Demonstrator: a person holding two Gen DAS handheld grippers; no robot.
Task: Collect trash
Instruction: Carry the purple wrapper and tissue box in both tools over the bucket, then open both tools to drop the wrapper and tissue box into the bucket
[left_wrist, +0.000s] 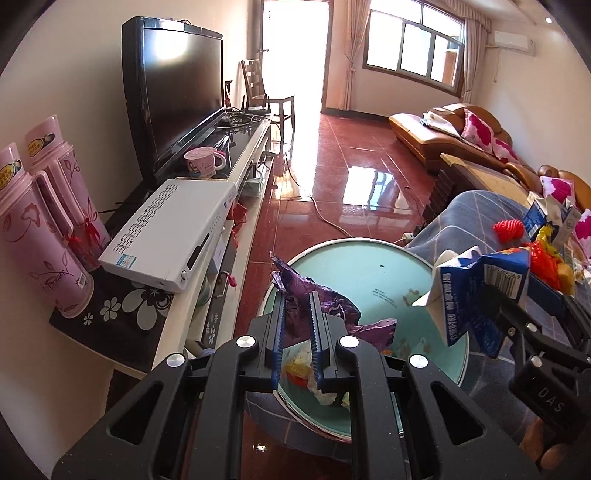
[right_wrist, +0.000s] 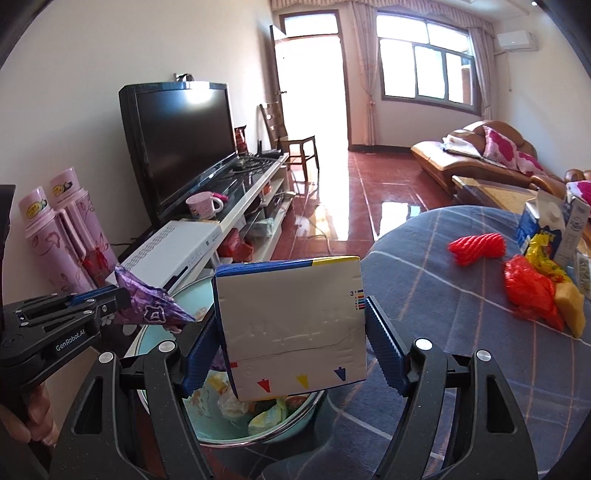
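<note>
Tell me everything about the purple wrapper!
The purple wrapper is shiny, crinkly foil or plastic with some white print, crumpled and twisted. The left gripper is shut on it, pinching its middle between the two fingers, so its ends stick out past them. It hangs in the air over the teal basin, which already has scraps inside. It does not touch the basin. The milk carton is held close beside it.

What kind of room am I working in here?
A home living room, most likely: a black flat-screen television on a long low stand, a brown leather sofa with pink floral cushions, and glossy red floor tiles.
</note>
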